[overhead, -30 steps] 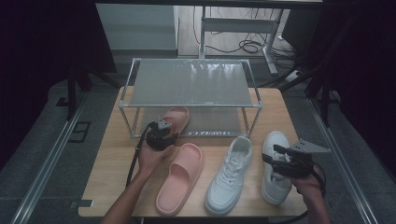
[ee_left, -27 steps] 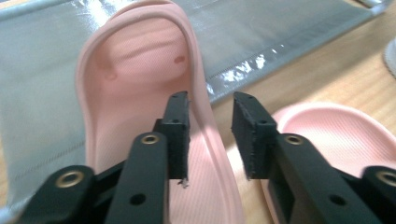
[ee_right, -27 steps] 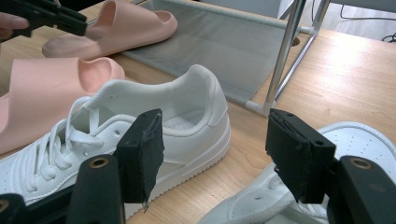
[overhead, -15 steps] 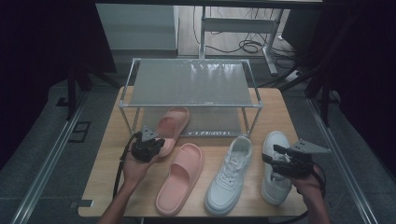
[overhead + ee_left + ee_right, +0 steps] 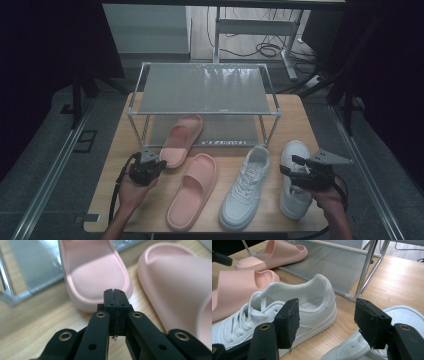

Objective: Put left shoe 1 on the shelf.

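Observation:
One pink slipper [image 5: 182, 139] lies with its front on the rack's lower shelf [image 5: 235, 131] and its heel on the table. My left gripper [image 5: 159, 163] sits just short of that heel [image 5: 95, 272], shut with nothing between its pads [image 5: 115, 293]. A second pink slipper [image 5: 192, 190] lies to its right on the table [image 5: 180, 290]. Two white sneakers stand side by side, one nearer the middle [image 5: 246, 187] and one at the far right [image 5: 295, 150]. My right gripper [image 5: 289, 166] hovers open over the far-right sneaker [image 5: 409, 317], its jaws framing the other sneaker's heel [image 5: 317, 290].
A two-tier metal shoe rack [image 5: 205, 89] with mesh shelves stands at the back of the wooden table [image 5: 295, 117]. Its right front leg [image 5: 364, 270] rises close behind the sneakers. Bare wood lies at the table's left front and right of the rack.
My left gripper has drawn back from the slipper's heel toward the front left. The slipper stays half on the lower shelf. The right gripper has held still.

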